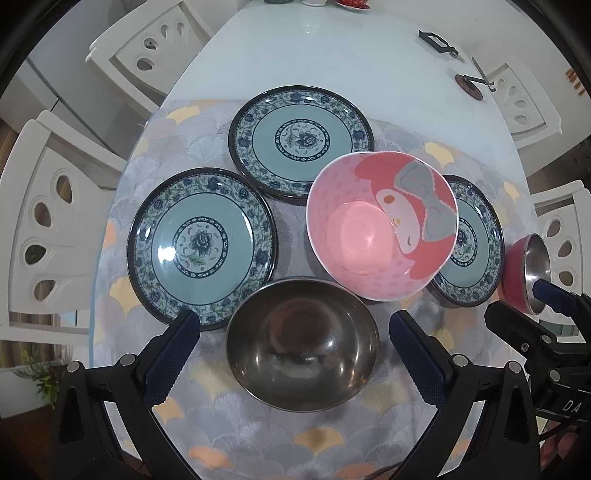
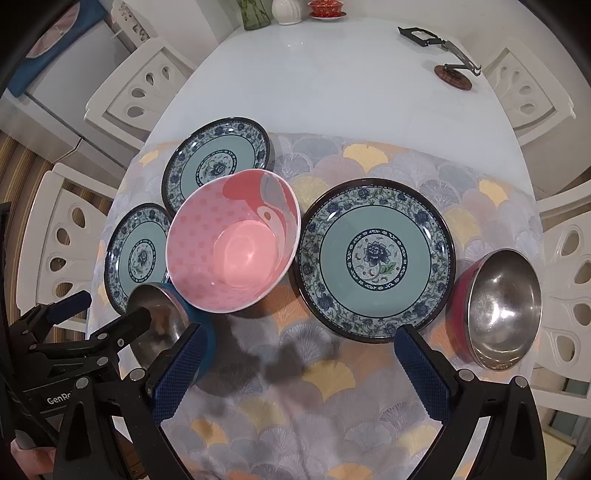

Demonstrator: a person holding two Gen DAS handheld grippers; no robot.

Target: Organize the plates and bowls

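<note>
Three teal floral plates lie on a patterned cloth: a left plate [image 1: 201, 245] [image 2: 137, 254], a far plate [image 1: 301, 140] [image 2: 218, 162], and a right plate [image 1: 467, 243] [image 2: 375, 264]. A pink cartoon bowl [image 1: 380, 227] [image 2: 232, 240] stands between them. A steel bowl with a blue outside [image 1: 303, 343] [image 2: 166, 321] sits between the fingers of my open left gripper [image 1: 291, 354]. A steel bowl with a red outside [image 1: 532, 273] [image 2: 502, 308] stands at the right. My right gripper [image 2: 299, 363] is open and empty above the cloth.
White chairs [image 1: 48, 218] [image 2: 569, 280] ring the white oval table [image 1: 332, 55]. A black phone stand [image 2: 443, 55] sits at the far right, and a vase and red dish [image 2: 327, 9] at the far edge. The right gripper shows in the left wrist view [image 1: 535, 310].
</note>
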